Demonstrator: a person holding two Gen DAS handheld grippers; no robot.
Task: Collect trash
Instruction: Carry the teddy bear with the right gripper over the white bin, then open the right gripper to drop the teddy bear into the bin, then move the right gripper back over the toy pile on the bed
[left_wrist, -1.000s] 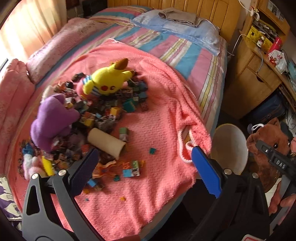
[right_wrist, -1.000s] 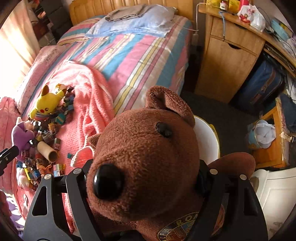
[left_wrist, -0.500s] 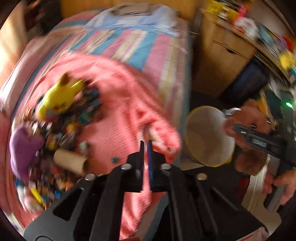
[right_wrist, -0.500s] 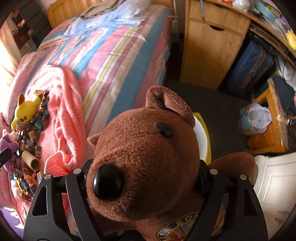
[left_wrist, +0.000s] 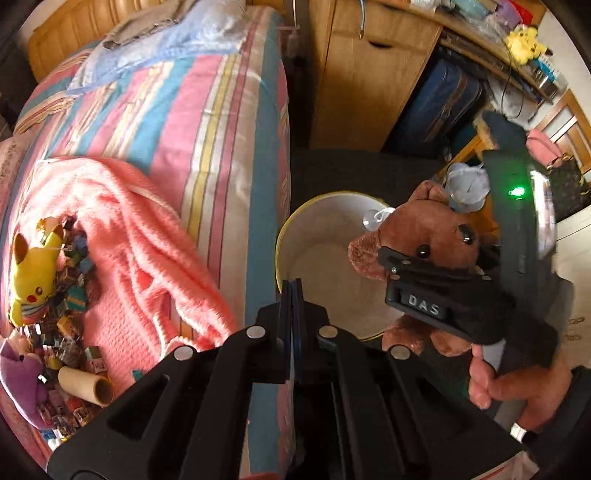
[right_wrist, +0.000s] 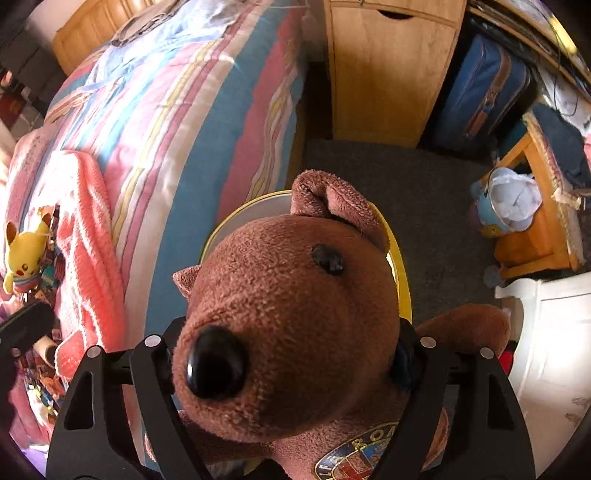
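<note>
The right gripper (right_wrist: 288, 354) jaws clamp the brown teddy bear (right_wrist: 295, 314) above the bin (left_wrist: 325, 258), likely for dropping; the left gripper (left_wrist: 291, 291) jaws are closed, empty.

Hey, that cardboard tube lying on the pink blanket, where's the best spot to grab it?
Grip the cardboard tube across its middle, coming down from above with the left gripper, now shut, opened first. It lies on its side among small blocks, open end toward the camera, so the round sides are the clearest faces to pinch.
</note>
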